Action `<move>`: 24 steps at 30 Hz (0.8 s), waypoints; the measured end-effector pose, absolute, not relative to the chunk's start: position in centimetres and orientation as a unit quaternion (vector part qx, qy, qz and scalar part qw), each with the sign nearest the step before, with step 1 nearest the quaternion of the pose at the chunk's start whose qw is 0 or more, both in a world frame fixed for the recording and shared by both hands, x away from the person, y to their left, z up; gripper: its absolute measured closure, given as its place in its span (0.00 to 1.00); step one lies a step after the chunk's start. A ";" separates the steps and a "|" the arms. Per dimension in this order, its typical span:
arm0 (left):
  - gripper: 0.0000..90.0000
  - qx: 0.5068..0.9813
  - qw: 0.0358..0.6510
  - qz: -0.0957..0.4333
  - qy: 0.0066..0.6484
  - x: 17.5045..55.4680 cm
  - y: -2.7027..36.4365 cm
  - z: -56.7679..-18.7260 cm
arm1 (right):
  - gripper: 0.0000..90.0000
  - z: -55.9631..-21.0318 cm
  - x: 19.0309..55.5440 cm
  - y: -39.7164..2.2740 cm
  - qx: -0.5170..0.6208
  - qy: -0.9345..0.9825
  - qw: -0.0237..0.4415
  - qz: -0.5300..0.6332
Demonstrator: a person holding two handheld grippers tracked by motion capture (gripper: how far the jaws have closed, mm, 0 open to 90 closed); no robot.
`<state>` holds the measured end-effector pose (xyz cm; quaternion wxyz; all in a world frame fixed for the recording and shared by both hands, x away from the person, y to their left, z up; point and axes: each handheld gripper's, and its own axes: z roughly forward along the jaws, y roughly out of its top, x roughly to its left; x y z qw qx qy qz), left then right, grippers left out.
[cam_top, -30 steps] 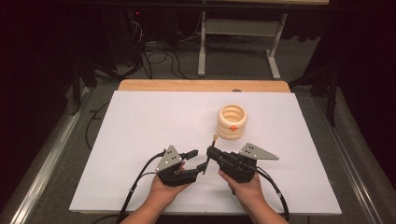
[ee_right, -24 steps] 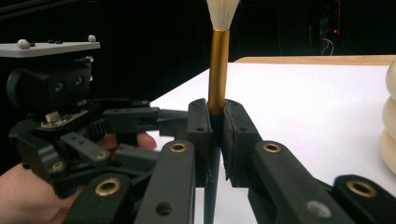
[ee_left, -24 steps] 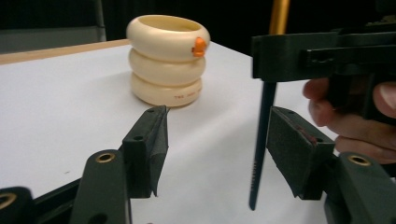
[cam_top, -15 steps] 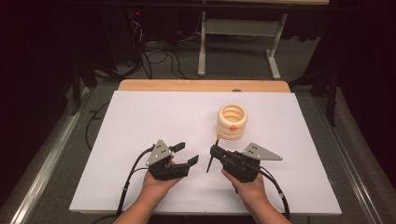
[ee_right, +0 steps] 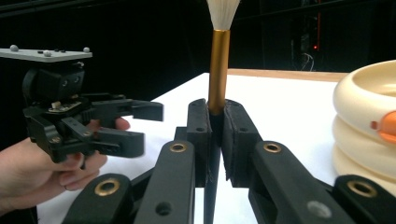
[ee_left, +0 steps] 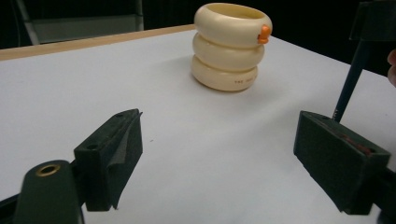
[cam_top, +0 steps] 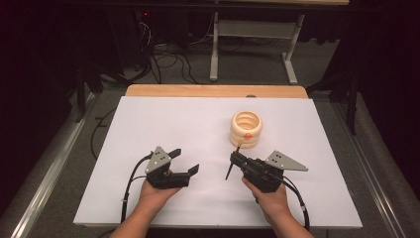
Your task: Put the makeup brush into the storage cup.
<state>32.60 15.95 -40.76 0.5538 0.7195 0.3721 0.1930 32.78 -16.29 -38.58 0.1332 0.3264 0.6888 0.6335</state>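
my right hand-held gripper [ee_right: 215, 140] clamps a brush [ee_right: 218, 70], its white bristles clear in its own view; my left hand-held gripper [cam_top: 185, 161] has just been opening, nothing between.

From my seat at the controls I see a white tabletop [cam_top: 163, 134] with a strip of pale wood [cam_top: 215, 90] along its far edge. Around it lies grey carpet [cam_top: 59, 148], and a metal rail [cam_top: 47, 191] runs along the floor on the left. Beyond the table stands a light grey desk frame [cam_top: 252, 29] on two feet, with a tangle of black cables [cam_top: 163, 59] on the floor beside it. A small red light [cam_top: 144, 14] glows in the dark behind. The room's edges are black; the light falls mostly on the tabletop.
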 end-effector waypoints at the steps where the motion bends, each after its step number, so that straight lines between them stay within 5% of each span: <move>1: 0.16 0.717 0.554 0.195 0.376 32.6 16.3 -40.7 | 0.94 -38.5 32.8 -16.4 0.328 0.688 0.136 0.633; 24: 0.00 0.705 0.554 0.200 0.394 32.8 18.9 -40.8 | 0.94 -37.7 33.5 -20.3 0.348 0.670 0.189 0.628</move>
